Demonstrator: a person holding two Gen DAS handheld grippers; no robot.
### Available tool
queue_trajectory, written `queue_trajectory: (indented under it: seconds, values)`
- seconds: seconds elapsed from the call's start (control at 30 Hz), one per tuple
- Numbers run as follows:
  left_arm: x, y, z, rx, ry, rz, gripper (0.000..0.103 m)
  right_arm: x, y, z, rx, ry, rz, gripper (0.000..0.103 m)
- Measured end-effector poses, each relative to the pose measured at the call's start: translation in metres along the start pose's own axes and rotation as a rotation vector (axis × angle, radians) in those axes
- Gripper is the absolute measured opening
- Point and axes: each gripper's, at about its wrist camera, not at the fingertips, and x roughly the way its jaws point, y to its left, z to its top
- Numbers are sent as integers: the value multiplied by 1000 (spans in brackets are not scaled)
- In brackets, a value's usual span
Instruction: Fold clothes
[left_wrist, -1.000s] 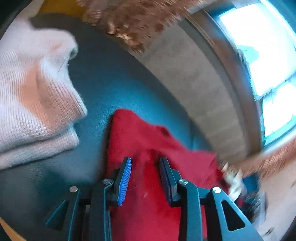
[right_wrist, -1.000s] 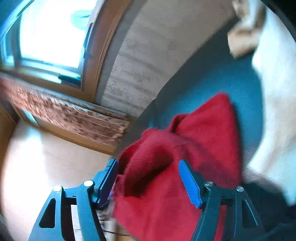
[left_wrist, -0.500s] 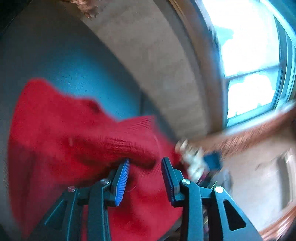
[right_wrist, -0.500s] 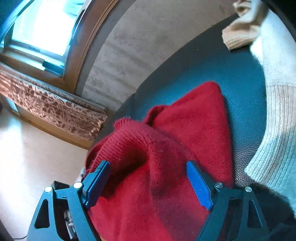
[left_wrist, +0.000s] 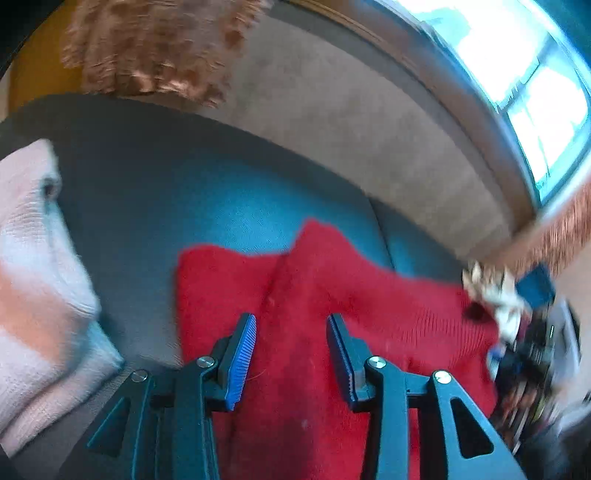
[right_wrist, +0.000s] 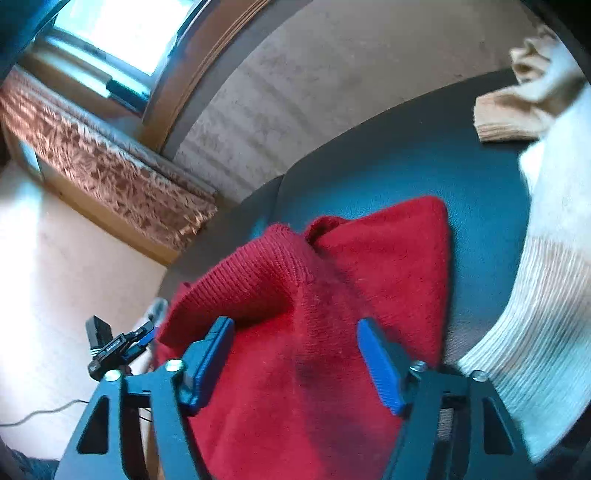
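Observation:
A red knit garment (left_wrist: 321, 310) lies crumpled on a dark teal sofa seat (left_wrist: 192, 192). My left gripper (left_wrist: 291, 350) is open just above the garment, its jaws apart over the red cloth. In the right wrist view the same red garment (right_wrist: 325, 332) bulges up between the jaws of my right gripper (right_wrist: 295, 350), which is open wide over it. I cannot tell whether the pads touch the cloth.
A cream and peach striped knit (left_wrist: 33, 280) lies to the left on the seat; it also shows at the right of the right wrist view (right_wrist: 546, 295). A tan cloth (right_wrist: 517, 107) lies at the back. A wall, a window and a floor with small gadgets (right_wrist: 110, 347) surround the sofa.
The left view swung right and then back to the left, so the striped knit is in view again. The right gripper has moved in closer over the red garment, which has bunched up more.

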Motion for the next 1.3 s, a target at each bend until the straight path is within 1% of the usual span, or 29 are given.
queue_trajectory:
  seconds: [0.1, 0.17, 0.2, 0.23, 0.27, 0.3, 0.33, 0.37, 0.47, 0.5, 0.57, 0.63, 0.67, 0.73, 0.77, 0.8, 0.83, 0.87, 0.93, 0.97, 1.0, 1.07, 1.1, 1.13, 1.17, 1.2, 1.23, 1.27, 1.3]
  values:
    - [17, -17, 1, 94, 43, 51, 42, 10, 3, 6, -37, 42, -38, 62]
    - [27, -24, 2, 132, 77, 89, 40, 20, 8, 10, -70, 75, -84, 53]
    - [27, -26, 2, 146, 84, 97, 39, 25, 11, 12, -85, 90, -109, 40]
    - [25, -28, 1, 159, 85, 106, 23, 25, 15, 12, -102, 95, -129, 25]
    - [20, -28, 1, 154, 72, 106, 5, 25, 20, 12, -121, 98, -148, 18]
    - [14, -27, 0, 140, 51, 100, 5, 24, 24, 12, -140, 100, -166, 11]
    - [2, -22, 0, 97, 13, 74, 5, 23, 28, 12, -159, 103, -184, 11]
    - [-10, -17, 0, 49, -30, 49, 5, 15, 34, 12, -175, 75, -196, 11]
    - [-43, 9, -10, -104, -117, 7, 5, -16, 53, 8, -226, -51, -224, 9]
    - [-48, 16, -15, -130, -121, 12, 5, -23, 58, 5, -245, -77, -234, 10]
    - [-54, 27, -25, -155, -103, 41, 5, -21, 58, -2, -257, -48, -223, 15]
    - [-56, 33, -37, -155, -79, 59, 5, -14, 52, -8, -255, -11, -231, 42]
    - [-56, 32, -41, -145, -69, 70, 6, -11, 49, -10, -247, 1, -232, 45]
    - [-56, 36, -41, -143, -65, 73, 8, -9, 43, -10, -229, 7, -225, 45]
    - [-54, 38, -38, -144, -65, 66, 14, -11, 39, -6, -217, -5, -212, 45]
    - [-55, 38, -36, -140, -67, 58, 17, -12, 34, -2, -204, -19, -197, 46]
    - [-56, 36, -35, -135, -68, 52, 25, -12, 30, 4, -193, -21, -181, 46]
    - [-54, 35, -32, -125, -64, 47, 29, -11, 26, 11, -183, -21, -165, 49]
    - [-47, 29, -30, -92, -47, 41, 33, 3, 21, 24, -168, 9, -160, 52]
    - [-42, 26, -28, -70, -33, 38, 37, 12, 17, 30, -158, 38, -148, 54]
    - [-38, 23, -24, -54, -20, 37, 38, 23, 13, 35, -147, 70, -132, 54]
    - [-25, 19, -20, -18, 18, 58, 39, 46, 5, 40, -116, 147, -107, 54]
    - [-19, 17, -19, 1, 40, 74, 39, 55, 4, 41, -115, 182, -106, 51]
    - [-11, 17, -19, 23, 64, 112, 35, 63, 6, 40, -132, 202, -125, 38]
    - [-7, 17, -19, 34, 75, 143, 17, 68, 12, 39, -167, 207, -159, 30]
    - [-11, 19, -20, 24, 54, 144, 11, 68, 17, 38, -184, 201, -172, 17]
    - [-17, 21, -20, 6, 19, 134, 6, 63, 24, 38, -207, 171, -189, 13]
    - [-24, 26, -21, -25, -14, 124, 6, 56, 33, 38, -233, 135, -208, 13]
    - [-31, 32, -22, -61, -47, 113, 6, 43, 48, 37, -288, 75, -246, 13]
